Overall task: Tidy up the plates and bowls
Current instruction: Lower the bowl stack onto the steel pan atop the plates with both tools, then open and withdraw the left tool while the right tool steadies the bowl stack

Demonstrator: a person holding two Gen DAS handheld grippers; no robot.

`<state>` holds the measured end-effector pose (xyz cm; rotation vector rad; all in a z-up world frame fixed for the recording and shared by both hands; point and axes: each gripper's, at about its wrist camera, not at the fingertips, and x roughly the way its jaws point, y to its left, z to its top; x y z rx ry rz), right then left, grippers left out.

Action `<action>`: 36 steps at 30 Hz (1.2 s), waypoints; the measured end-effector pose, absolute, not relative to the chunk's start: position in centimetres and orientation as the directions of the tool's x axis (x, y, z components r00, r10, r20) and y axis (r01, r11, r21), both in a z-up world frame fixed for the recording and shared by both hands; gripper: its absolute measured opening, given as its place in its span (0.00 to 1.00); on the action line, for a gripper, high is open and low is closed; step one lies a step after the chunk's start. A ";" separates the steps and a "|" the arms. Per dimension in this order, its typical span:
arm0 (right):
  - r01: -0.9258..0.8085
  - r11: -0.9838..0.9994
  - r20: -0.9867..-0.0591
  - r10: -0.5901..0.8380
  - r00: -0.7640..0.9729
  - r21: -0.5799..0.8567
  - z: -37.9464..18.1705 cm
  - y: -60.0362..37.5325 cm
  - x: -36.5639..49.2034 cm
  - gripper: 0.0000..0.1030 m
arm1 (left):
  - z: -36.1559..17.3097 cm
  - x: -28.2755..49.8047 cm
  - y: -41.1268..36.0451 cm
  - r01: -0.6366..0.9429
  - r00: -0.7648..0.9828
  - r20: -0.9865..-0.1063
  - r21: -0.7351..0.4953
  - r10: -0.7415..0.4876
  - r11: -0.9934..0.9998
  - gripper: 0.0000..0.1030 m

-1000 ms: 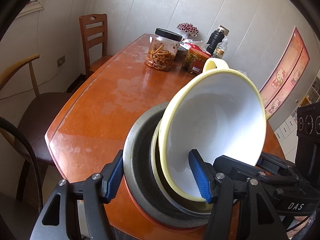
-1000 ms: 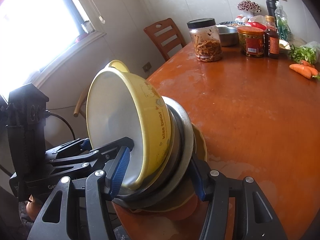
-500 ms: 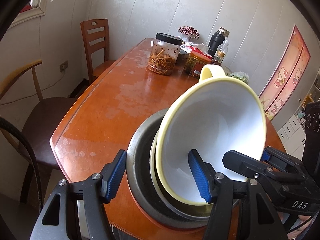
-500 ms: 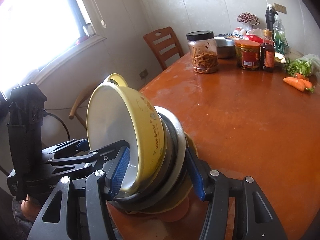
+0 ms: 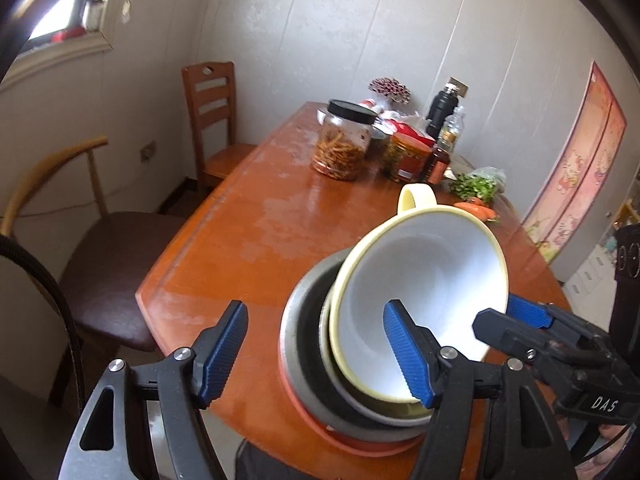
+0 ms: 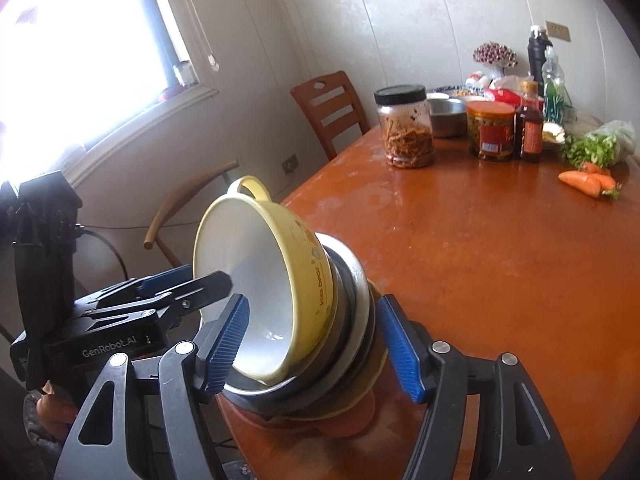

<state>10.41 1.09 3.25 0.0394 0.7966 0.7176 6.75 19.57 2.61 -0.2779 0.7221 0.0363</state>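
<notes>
A stack stands at the near edge of the orange table (image 5: 260, 220): an orange plate (image 5: 360, 444) underneath, steel bowls (image 5: 304, 320) on it, and a tilted yellow bowl (image 5: 432, 280) with a white inside and a handle on top. My left gripper (image 5: 316, 350) straddles the stack with its jaws opening. Its left pad stands clear of the steel rim and its right pad hangs in the yellow bowl's mouth. From the other side my right gripper (image 6: 314, 342) also straddles the stack (image 6: 308, 264), jaws opening, one pad inside the yellow bowl and the other beside the plate edges.
At the table's far end stand a black-lidded jar (image 6: 408, 128), a red-lidded jar (image 6: 490, 128), sauce bottles and a steel bowl. Carrots (image 6: 588, 182) and greens lie to the right. A wooden chair (image 5: 212, 120) and a brown-seated chair (image 5: 112, 264) flank the left edge.
Both grippers have drawn back and upward from the stack and their jaws have widened. The left gripper's left pad has come off the steel bowl's rim. The stack has stayed put.
</notes>
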 end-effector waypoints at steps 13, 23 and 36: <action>-0.604 0.774 -0.659 0.557 0.506 0.191 2.6 -0.7 7.3 0.71 | 2.1 2.0 22.3 -0.274 0.720 -0.685 -0.136 0.109 0.952 0.70; -0.636 0.769 -0.714 0.482 0.507 0.068 -1.2 -0.6 4.9 0.71 | -2.0 4.7 24.6 -0.251 0.647 -0.763 -0.209 0.003 0.945 0.71; -0.696 0.718 -0.736 0.470 0.487 -0.003 -3.2 1.7 5.4 0.72 | -4.2 9.2 23.8 -0.164 0.617 -0.786 -0.172 -0.035 0.971 0.71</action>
